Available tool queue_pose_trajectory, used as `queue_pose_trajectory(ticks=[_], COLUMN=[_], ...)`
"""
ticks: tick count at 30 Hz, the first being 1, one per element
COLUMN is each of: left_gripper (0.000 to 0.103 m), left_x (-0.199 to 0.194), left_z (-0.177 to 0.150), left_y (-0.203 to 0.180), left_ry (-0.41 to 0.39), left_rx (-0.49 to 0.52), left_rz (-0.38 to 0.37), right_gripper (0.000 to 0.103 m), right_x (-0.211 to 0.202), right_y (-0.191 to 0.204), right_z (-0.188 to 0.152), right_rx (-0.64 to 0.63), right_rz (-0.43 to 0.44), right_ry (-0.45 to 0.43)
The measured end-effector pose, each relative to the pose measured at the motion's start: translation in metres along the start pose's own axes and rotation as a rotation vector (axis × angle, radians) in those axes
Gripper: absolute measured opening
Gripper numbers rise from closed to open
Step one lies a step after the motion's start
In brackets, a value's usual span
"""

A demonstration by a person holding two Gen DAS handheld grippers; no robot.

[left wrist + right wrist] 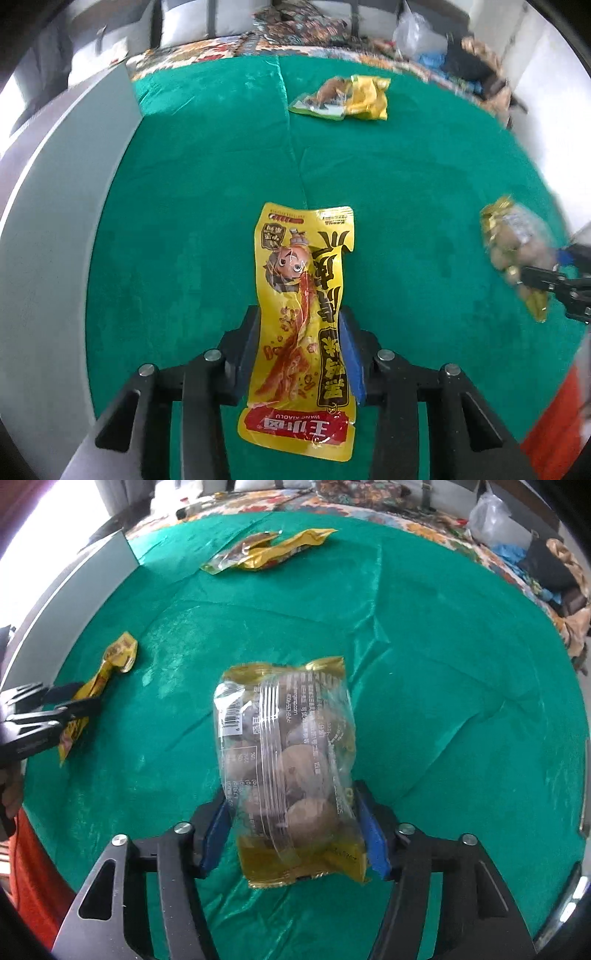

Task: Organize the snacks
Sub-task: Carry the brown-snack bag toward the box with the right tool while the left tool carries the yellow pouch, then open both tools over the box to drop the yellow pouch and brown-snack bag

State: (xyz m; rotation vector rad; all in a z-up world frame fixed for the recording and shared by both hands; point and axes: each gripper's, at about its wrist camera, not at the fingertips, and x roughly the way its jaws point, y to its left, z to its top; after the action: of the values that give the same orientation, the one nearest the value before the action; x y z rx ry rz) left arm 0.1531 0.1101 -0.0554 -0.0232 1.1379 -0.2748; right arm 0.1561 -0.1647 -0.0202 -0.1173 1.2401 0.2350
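My left gripper (301, 325) is shut on a long yellow snack packet with a cartoon face (303, 314) and holds it above the green cloth (203, 184); it also shows in the right wrist view (92, 698). My right gripper (291, 812) is shut on a clear bag of round brown snacks with gold ends (288, 760), held above the cloth; it shows at the right in the left wrist view (517, 251). Two more packets, one clear-green (317, 101) and one yellow (367, 98), lie together at the far side of the cloth.
A grey-white box wall (74, 177) stands along the left edge of the cloth. Patterned fabric (295, 33), a plastic bag (413, 31) and dark clutter (546, 568) lie beyond the far edge. Something orange-red (554, 424) is at the near right.
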Motion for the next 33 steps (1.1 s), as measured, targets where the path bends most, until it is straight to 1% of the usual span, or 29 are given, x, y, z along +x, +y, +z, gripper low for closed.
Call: queue_pose_trajectory(ticks=[1, 3, 6, 9, 11, 13, 15, 16, 17, 19, 21, 22, 23, 24, 25, 27, 29, 31, 32, 33], left_gripper=[0.04, 0.04, 0.04, 0.04, 0.04, 0.041, 0.041, 0.041, 0.042, 0.043, 0.049, 0.051, 0.059, 0.068, 0.071, 0.079, 0.08, 0.08, 0.08, 0.08], left_x=[-0.006, -0.021, -0.047, -0.088, -0.123, -0.157, -0.187, -0.198, -0.207, -0.216, -0.219, -0.217, -0.216, -0.213, -0.213, -0.211, -0.21, -0.209, -0.21, -0.212], left_z=[-0.004, -0.015, -0.026, -0.026, -0.028, -0.031, -0.039, -0.043, -0.048, -0.061, -0.078, -0.085, -0.095, -0.103, -0.111, -0.125, -0.13, -0.134, -0.136, -0.136], left_y=[0.003, 0.006, 0.011, 0.023, 0.042, 0.067, 0.103, 0.121, 0.142, 0.18, 0.216, 0.229, 0.242, 0.249, 0.255, 0.26, 0.256, 0.247, 0.24, 0.231], left_ry=[-0.016, -0.044, -0.098, -0.176, -0.239, -0.301, -0.345, -0.357, -0.363, -0.352, -0.343, -0.331, -0.318, -0.306, -0.297, -0.298, -0.302, -0.315, -0.325, -0.337], left_rx=[-0.016, -0.048, -0.095, -0.154, -0.194, -0.222, -0.265, -0.286, -0.308, -0.367, -0.433, -0.464, -0.494, -0.516, -0.531, -0.544, -0.541, -0.539, -0.536, -0.53], left_rz=[-0.02, -0.067, -0.122, -0.172, -0.183, -0.156, -0.095, -0.053, 0.004, 0.11, 0.195, 0.235, 0.268, 0.283, 0.296, 0.325, 0.338, 0.327, 0.312, 0.292], right_gripper=[0.06, 0.059, 0.059, 0.059, 0.059, 0.059, 0.059, 0.059, 0.059, 0.059, 0.06, 0.061, 0.066, 0.067, 0.069, 0.069, 0.069, 0.069, 0.07, 0.073], right_x=[-0.005, -0.018, -0.032, -0.053, -0.07, -0.09, -0.108, -0.117, -0.123, -0.129, -0.129, -0.127, -0.121, -0.114, -0.102, -0.088, -0.081, -0.081, -0.082, -0.081], right_y=[-0.001, -0.003, 0.005, 0.025, 0.048, 0.083, 0.128, 0.158, 0.18, 0.231, 0.286, 0.306, 0.329, 0.347, 0.368, 0.386, 0.387, 0.371, 0.356, 0.344], right_z=[0.0, 0.0, 0.004, 0.017, 0.031, 0.048, 0.067, 0.079, 0.084, 0.098, 0.109, 0.111, 0.115, 0.117, 0.118, 0.116, 0.109, 0.101, 0.097, 0.093], right_rx=[0.012, 0.049, 0.064, 0.097, 0.103, 0.072, 0.026, -0.002, -0.024, -0.082, -0.146, -0.165, -0.183, -0.196, -0.21, -0.228, -0.224, -0.209, -0.205, -0.205], right_rz=[0.008, 0.054, 0.093, 0.181, 0.248, 0.32, 0.397, 0.449, 0.485, 0.548, 0.583, 0.594, 0.615, 0.634, 0.646, 0.631, 0.622, 0.628, 0.613, 0.591], right_ry=[0.0, -0.002, -0.006, -0.042, -0.08, -0.125, -0.161, -0.177, -0.184, -0.189, -0.202, -0.212, -0.215, -0.204, -0.168, -0.124, -0.121, -0.146, -0.175, -0.2])
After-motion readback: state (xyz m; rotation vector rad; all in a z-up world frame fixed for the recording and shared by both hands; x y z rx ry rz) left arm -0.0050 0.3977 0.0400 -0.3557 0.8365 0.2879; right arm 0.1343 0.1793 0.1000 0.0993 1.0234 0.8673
